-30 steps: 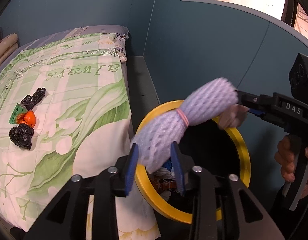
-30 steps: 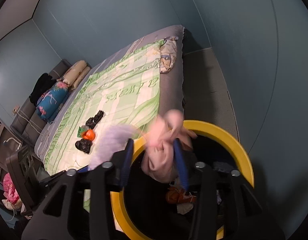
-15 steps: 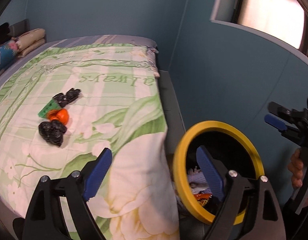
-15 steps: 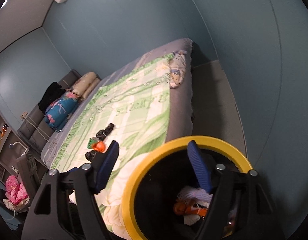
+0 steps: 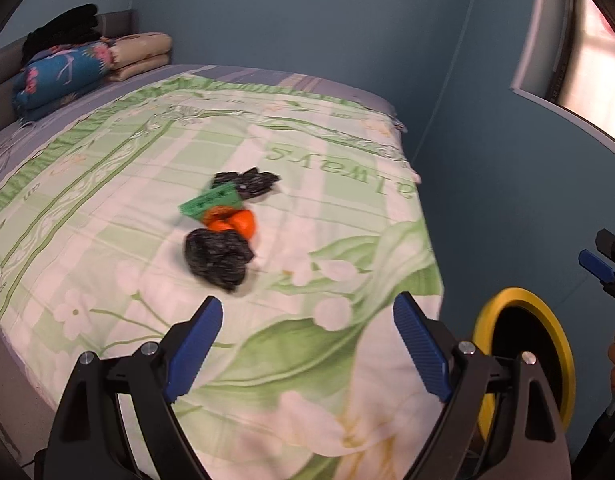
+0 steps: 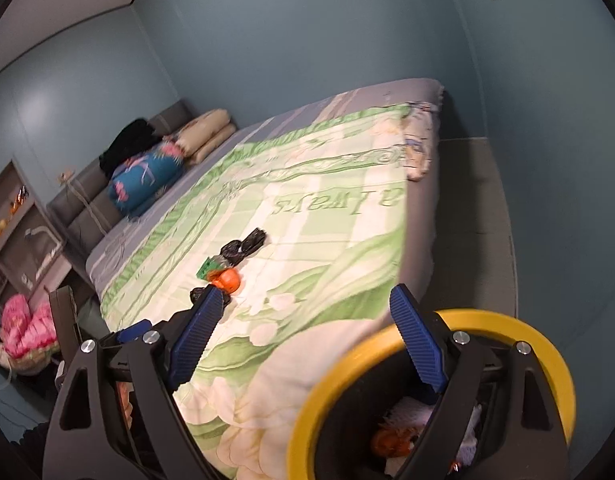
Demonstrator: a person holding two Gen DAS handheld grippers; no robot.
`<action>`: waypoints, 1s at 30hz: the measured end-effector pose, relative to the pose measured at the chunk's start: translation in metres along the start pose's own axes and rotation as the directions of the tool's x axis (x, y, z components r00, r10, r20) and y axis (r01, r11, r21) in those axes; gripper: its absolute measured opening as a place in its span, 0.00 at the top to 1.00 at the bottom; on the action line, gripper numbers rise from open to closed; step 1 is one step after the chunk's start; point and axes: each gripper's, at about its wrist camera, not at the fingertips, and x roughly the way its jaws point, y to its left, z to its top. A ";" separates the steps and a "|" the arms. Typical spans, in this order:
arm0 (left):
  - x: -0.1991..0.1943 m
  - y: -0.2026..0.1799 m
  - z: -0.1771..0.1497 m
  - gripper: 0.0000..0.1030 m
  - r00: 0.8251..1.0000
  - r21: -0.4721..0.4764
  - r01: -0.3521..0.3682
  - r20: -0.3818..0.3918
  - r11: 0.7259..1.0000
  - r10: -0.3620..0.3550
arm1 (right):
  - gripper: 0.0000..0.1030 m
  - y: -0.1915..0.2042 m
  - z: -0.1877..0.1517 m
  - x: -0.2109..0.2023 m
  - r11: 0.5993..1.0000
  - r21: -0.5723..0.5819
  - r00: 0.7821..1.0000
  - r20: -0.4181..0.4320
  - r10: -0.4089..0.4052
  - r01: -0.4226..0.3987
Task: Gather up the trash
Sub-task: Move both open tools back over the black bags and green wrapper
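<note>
A small pile of trash lies on the bed: a crumpled black bag (image 5: pixel 217 258), an orange piece (image 5: pixel 231 221), a green card (image 5: pixel 211 204) and another black bag (image 5: pixel 249 184). The pile also shows in the right wrist view, with the orange piece (image 6: pixel 226 280) in its middle. A black bin with a yellow rim (image 5: pixel 545 312) (image 6: pixel 427 322) stands beside the bed and holds trash (image 6: pixel 395 440). My left gripper (image 5: pixel 307 344) is open and empty above the bed, short of the pile. My right gripper (image 6: pixel 307 344) is open and empty over the bin's near rim.
The bed has a green and white floral quilt (image 5: pixel 107 184). Folded bedding and pillows (image 5: pixel 67 68) lie at the headboard. Blue walls enclose the narrow floor strip (image 6: pixel 467 208) beside the bed. Shelves (image 6: pixel 15 232) and a pink bundle (image 6: pixel 27 324) are at the left.
Both grippers let go of their trash, the white foam net and the pink piece, over the bin and opened. Both then swung away from the bin toward the bed.
</note>
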 end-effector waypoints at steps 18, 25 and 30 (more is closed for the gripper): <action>0.067 0.090 0.010 0.18 0.995 -0.172 -0.066 -0.089 0.983 0.051 | 0.20 0.085 0.034 0.173 0.986 -0.115 0.965 -0.249 0.087 -0.118; 0.097 0.102 0.017 0.18 0.993 -0.226 -0.051 -0.120 0.973 0.024 | 0.20 0.109 0.045 0.253 0.984 -0.129 0.938 -0.340 0.070 -0.120; 0.111 0.105 0.024 0.18 0.993 -0.240 -0.034 -0.121 0.970 0.005 | 0.20 0.124 0.054 0.313 0.984 -0.127 0.918 -0.391 0.065 -0.123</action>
